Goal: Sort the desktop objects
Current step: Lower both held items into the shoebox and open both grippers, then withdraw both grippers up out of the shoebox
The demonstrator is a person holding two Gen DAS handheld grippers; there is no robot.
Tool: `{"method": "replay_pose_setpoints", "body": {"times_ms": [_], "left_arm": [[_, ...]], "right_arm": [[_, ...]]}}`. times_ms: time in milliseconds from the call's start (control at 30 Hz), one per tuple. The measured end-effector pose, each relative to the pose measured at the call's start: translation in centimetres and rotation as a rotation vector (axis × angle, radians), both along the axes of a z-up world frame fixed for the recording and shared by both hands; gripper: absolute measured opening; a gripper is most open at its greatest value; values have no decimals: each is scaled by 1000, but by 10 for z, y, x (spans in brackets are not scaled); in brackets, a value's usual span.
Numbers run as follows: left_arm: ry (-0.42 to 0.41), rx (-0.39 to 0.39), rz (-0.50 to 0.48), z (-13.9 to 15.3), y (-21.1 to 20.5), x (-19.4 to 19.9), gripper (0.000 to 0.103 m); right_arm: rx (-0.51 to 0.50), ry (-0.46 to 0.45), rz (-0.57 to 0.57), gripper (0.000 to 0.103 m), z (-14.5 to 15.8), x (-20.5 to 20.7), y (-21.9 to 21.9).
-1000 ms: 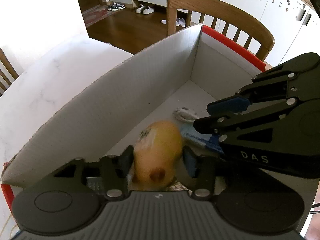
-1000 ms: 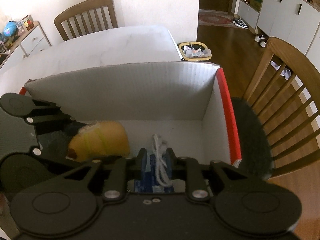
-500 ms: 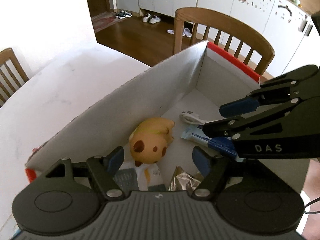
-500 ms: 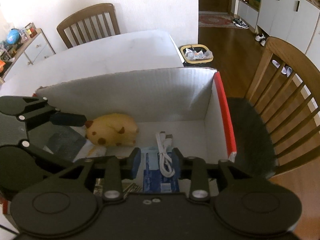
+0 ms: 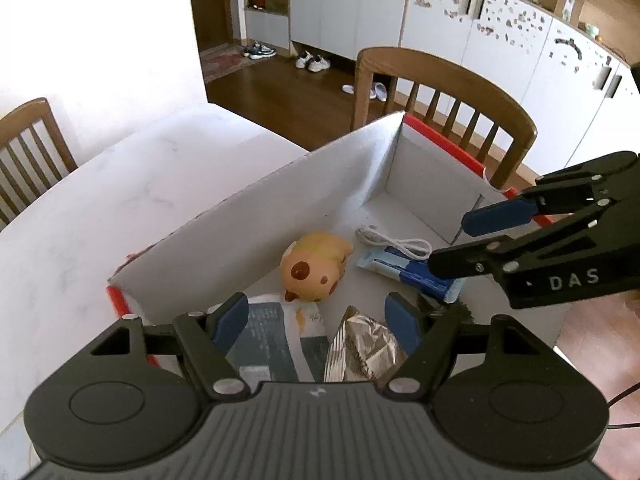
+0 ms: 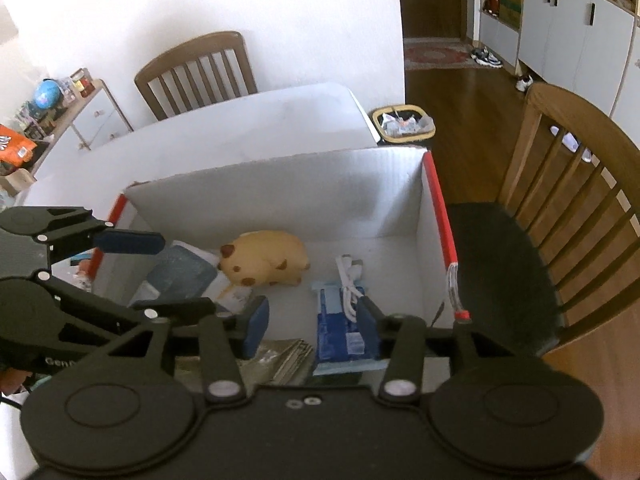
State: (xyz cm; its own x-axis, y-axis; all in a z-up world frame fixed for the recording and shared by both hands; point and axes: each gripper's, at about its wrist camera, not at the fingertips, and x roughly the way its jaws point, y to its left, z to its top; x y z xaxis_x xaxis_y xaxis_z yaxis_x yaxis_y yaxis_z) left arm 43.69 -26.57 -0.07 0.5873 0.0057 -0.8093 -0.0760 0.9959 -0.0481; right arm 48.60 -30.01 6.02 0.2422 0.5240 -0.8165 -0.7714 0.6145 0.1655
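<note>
Looking into the white box with red edges, the sorted stuff already lies on its floor, so I'd say both drops are done. The yellow spotted toy lies on its side about mid-floor, near the long far wall, with its head end resting on a grey-and-white packet toward the box's left end. The blue packet lies flat toward the right end with the white cable coiled on top of it (probably dropped in together), and a crinkly silver wrapper sits by the near wall.

The left gripper is spread wide, with nothing between the blue pads; the toy lies clear beyond the tips. The right gripper has just been opening. It stands partly open above the blue packet, pads not pressing it, so that one looks released too.

Both point steeply down into the box from the near side, side by side, tips above the contents.
</note>
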Motion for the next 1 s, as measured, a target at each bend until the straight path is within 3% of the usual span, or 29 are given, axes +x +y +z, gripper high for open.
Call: {"method": "replay_pose_setpoints", "body": {"times_ms": [167, 267, 333, 467, 600, 733, 1000], "left_arm": [[-27, -10, 7, 9, 0, -16, 75], [-42, -10, 9, 13, -2, -25, 75], [-53, -8, 14, 15, -2, -31, 81], [-73, -15, 15, 19, -2, -41, 82], [-92, -16, 10, 20, -2, -50, 85], [-115, -12, 14, 22, -1, -60, 102], [-149, -24, 29, 26, 9, -83, 102]], "right_arm": [[27, -34, 30, 65, 12, -17, -3], [46, -40, 38, 68, 16, -24, -5], [61, -42, 36, 73, 18, -28, -7], [88, -46, 37, 85, 22, -35, -13], [106, -67, 32, 87, 29, -45, -19], [124, -77, 14, 89, 34, -52, -24], [129, -82, 4, 89, 38, -74, -23]]}}
